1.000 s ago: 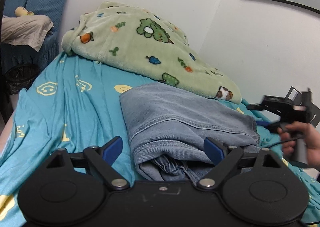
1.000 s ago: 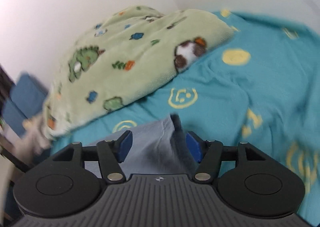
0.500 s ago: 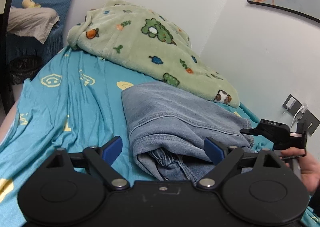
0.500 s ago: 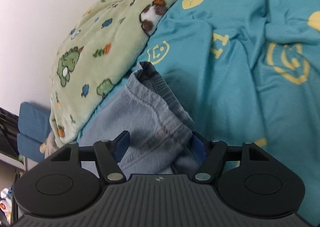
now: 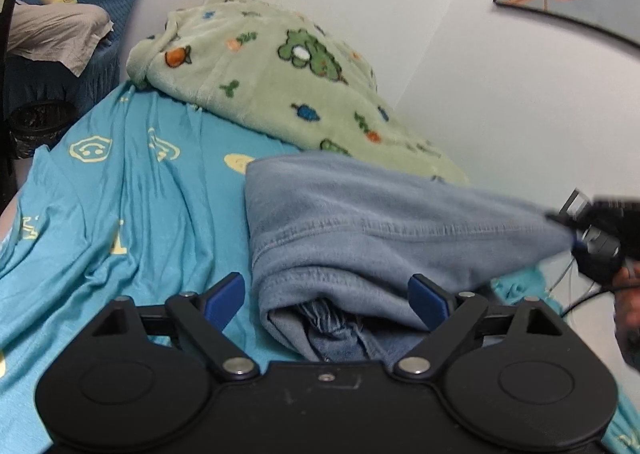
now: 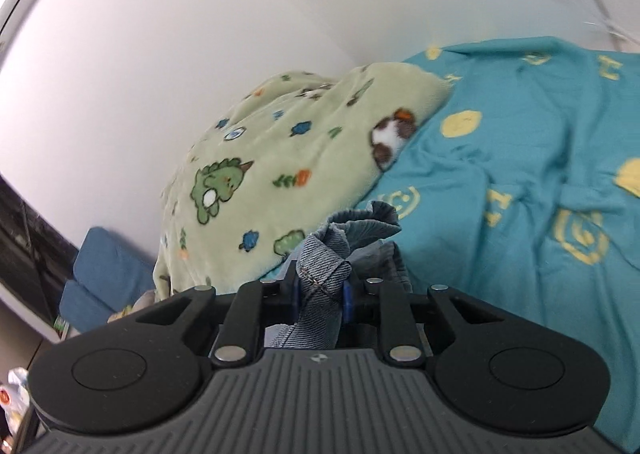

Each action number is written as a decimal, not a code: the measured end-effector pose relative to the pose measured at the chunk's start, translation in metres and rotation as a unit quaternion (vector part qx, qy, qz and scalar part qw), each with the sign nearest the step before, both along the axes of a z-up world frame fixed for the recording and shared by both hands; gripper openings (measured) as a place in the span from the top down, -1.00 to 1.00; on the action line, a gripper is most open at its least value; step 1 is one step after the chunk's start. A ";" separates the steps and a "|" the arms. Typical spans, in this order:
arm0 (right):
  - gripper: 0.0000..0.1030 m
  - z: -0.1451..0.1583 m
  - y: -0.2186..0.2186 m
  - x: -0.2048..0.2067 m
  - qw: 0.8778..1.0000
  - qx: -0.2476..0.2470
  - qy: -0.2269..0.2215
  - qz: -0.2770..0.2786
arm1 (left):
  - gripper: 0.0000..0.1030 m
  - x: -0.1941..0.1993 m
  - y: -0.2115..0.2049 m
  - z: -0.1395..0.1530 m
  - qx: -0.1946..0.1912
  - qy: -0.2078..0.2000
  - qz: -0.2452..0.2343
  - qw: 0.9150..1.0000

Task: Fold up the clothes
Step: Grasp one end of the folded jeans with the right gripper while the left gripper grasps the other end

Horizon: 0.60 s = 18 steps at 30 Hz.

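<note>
Denim, pale blue, lies folded over on itself on the turquoise bed sheet (image 5: 120,190): the jeans (image 5: 360,222) sit at the middle of the left wrist view, their layered edge toward six o'clock and a green fleece blanket (image 5: 280,78) behind them at twelve. The left claw (image 5: 326,300) stands wide apart, its pads either side of the near edge and pressing on nothing. The right claw (image 6: 322,296) is closing, and its pads already pinch a bunched corner of the jeans, which in the left view pulls taut toward three o'clock, lifted off the bed. One fold looks done. The lifted end has not yet been laid across, so at least one fold, and a smoothing, appears left.
</note>
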State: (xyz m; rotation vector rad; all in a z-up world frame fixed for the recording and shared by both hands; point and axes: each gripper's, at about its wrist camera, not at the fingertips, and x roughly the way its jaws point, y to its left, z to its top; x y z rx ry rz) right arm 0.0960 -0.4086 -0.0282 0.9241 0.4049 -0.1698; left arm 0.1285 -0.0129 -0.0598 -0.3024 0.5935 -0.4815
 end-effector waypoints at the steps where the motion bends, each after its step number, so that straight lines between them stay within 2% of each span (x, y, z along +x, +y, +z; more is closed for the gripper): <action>1: 0.61 -0.006 0.002 -0.006 1.000 0.013 0.020 -0.006 | -0.70 0.000 0.002 0.001 -0.008 0.001 0.001 1.000; 5: 0.60 -0.059 0.000 -0.014 0.992 0.057 0.113 -0.008 | -0.70 0.005 0.008 0.001 -0.038 0.016 0.004 0.999; 7: 0.51 -0.084 -0.002 -0.012 0.985 0.080 0.152 0.001 | -0.70 0.009 0.011 -0.001 -0.051 0.028 0.006 0.998; 10: 0.34 -0.076 -0.001 -0.015 0.986 0.071 0.153 0.005 | -0.70 0.016 0.018 -0.007 -0.072 0.052 0.011 0.996; 11: 0.17 -0.068 0.000 -0.017 0.987 0.051 0.151 0.005 | -0.70 0.019 0.020 -0.009 -0.081 0.060 0.013 0.995; 13: 0.00 -0.053 0.003 -0.023 0.990 -0.001 0.140 0.000 | -0.70 0.024 0.026 -0.013 -0.103 0.077 0.020 0.991; 14: -0.18 -0.046 0.004 -0.027 0.991 -0.025 0.134 -0.004 | -0.70 0.026 0.028 -0.015 -0.115 0.086 0.024 0.989; 16: -0.44 -0.045 0.001 -0.030 0.991 -0.037 0.126 -0.008 | -0.70 0.031 0.032 -0.019 -0.137 0.102 0.032 0.985; 18: -0.46 -0.049 -0.003 -0.028 0.992 -0.032 0.118 -0.007 | -0.71 0.036 0.034 -0.024 -0.155 0.118 0.041 0.980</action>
